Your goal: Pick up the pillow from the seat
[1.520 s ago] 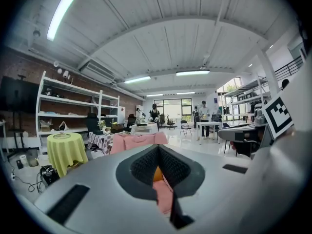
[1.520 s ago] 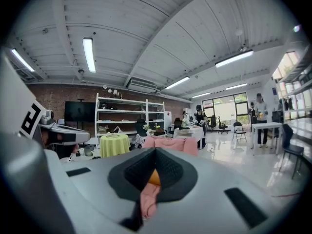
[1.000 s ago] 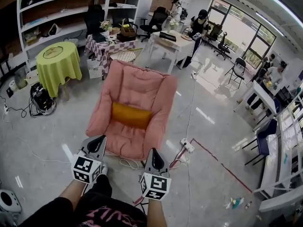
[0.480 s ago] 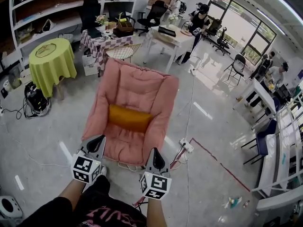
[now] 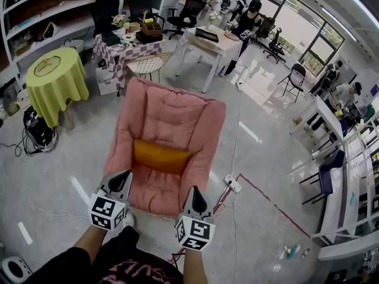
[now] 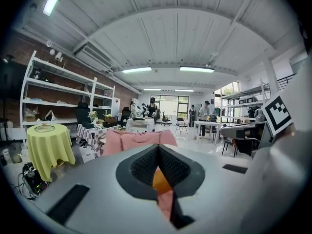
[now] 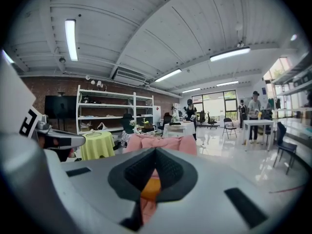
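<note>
One orange pillow (image 5: 161, 157) on pink seat (image 5: 172, 114)

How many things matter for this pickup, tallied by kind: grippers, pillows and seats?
Grippers: 2, the left gripper and the right gripper, both shut and empty
Pillows: 1, the orange pillow, lying on the seat
Seats: 1, the pink seat
Total: 4
</note>
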Motion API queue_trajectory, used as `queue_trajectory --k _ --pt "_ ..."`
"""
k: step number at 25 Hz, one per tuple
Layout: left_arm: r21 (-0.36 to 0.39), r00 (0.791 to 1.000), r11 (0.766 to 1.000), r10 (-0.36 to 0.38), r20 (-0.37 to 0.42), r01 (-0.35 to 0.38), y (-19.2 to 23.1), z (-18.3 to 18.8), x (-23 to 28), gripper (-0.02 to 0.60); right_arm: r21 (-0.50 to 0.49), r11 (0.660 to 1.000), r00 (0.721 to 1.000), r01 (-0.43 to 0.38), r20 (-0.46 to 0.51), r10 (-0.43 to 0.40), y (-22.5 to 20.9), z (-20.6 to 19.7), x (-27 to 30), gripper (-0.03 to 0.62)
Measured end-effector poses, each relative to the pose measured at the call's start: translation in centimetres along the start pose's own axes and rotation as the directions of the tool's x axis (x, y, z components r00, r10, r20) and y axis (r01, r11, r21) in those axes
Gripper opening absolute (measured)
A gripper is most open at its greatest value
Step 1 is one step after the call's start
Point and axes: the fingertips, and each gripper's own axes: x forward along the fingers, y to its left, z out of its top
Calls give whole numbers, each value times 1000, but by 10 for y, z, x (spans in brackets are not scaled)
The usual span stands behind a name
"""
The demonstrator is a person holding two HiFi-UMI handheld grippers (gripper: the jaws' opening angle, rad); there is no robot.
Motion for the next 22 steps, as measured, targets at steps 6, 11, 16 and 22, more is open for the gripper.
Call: queue_trajectory --k 6,11,16,22 --pt "-11 999 1000 -27 -18 27 29 4 31 8 -31 999 1000 22 -20 -23 11 7 37 18" --pt "-12 999 999 -47 -25 47 60 7 61 8 -63 997 999 36 -28 -38 24 12 76 18" --pt "-6 998 998 -64 -22 64 81 16 86 8 -43 997 997 65 -27 -66 22 17 104 18" --pt "3 998 998 -65 -4 65 104 27 108 8 -88 993 997 80 -16 -81 28 24 129 18"
